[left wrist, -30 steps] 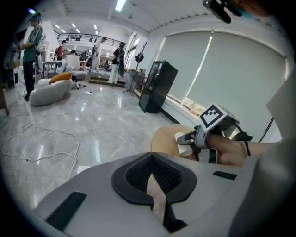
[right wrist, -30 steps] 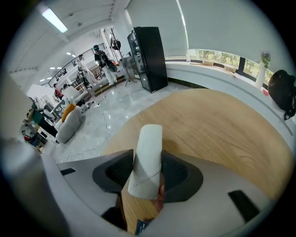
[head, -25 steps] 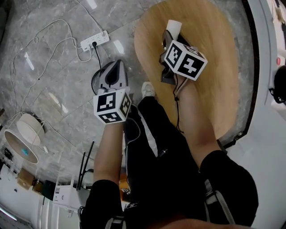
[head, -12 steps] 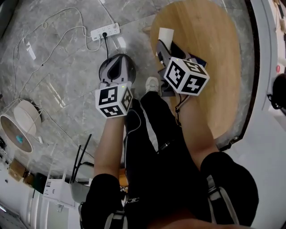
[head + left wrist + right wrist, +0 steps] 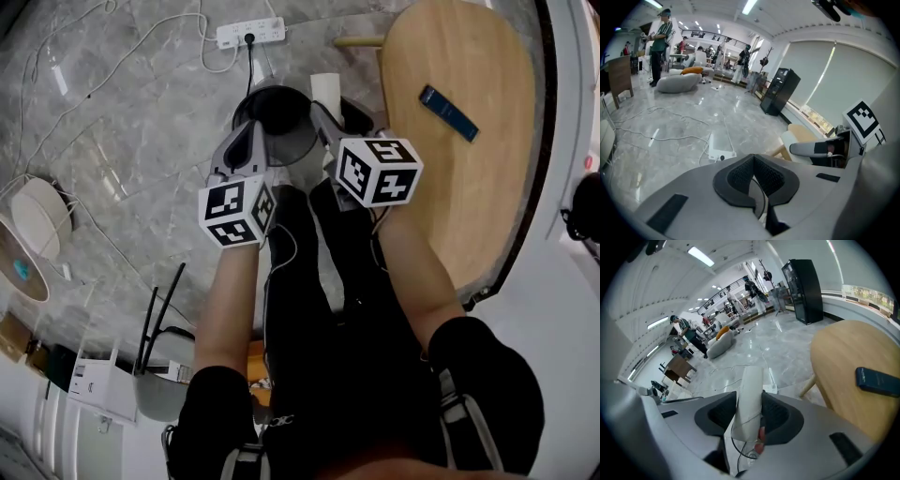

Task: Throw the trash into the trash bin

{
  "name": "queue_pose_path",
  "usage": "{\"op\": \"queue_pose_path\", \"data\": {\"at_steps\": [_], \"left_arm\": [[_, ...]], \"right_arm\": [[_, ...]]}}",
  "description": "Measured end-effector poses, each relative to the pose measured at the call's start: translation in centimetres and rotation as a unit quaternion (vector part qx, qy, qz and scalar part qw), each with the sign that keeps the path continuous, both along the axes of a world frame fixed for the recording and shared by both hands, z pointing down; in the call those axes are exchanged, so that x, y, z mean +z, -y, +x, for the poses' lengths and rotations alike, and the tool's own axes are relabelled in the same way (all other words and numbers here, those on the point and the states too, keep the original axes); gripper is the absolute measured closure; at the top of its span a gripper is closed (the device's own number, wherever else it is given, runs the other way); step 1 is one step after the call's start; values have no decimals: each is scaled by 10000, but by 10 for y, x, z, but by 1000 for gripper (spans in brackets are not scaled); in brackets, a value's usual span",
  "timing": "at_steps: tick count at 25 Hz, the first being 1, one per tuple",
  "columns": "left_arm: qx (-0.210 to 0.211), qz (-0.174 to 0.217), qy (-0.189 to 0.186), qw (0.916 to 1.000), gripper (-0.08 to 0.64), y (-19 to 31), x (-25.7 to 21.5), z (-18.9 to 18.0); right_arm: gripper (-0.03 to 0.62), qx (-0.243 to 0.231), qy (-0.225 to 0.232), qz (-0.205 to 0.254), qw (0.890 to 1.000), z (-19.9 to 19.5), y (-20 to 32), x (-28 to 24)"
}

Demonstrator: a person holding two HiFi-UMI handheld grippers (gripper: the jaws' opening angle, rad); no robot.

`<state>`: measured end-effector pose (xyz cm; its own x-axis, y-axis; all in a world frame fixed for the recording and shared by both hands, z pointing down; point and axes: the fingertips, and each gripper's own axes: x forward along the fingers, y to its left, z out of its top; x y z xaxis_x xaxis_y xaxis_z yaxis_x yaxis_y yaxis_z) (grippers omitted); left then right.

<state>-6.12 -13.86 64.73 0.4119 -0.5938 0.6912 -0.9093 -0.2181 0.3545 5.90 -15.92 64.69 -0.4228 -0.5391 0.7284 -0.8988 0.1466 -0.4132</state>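
Grey marble floor (image 5: 122, 141) w/ a power strip (image 5: 251, 34) filled more of the head view than a sec earlier, and the wooden worktop (image 5: 459, 187) had slid off to the right. We had both claws at the trash bin (image 5: 286, 148), vs. short of it before. Right claw (image 5: 323, 111) was clamped on the white paper trash (image 5: 325, 86), at the bin's rim, no longer over the worktop. Left claw (image 5: 246, 141) was closed, nothing in it.
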Motion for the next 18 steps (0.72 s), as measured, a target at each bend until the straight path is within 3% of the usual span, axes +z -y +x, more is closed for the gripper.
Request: {"op": "queue_pose_path", "data": {"at_steps": [8, 14, 18], "left_arm": [[-132, -385, -252, 9989, 549, -28, 56, -61], [-67, -598, -145, 9981, 549, -49, 89, -89], [-74, -765, -51, 9970, 549, -58, 109, -107]], "right_arm": [[420, -666, -43, -712, 9952, -84, -52, 110], [419, -534, -208, -1240, 9906, -111, -75, 194], [419, -538, -561, -1576, 9844, -121, -84, 250]]}}
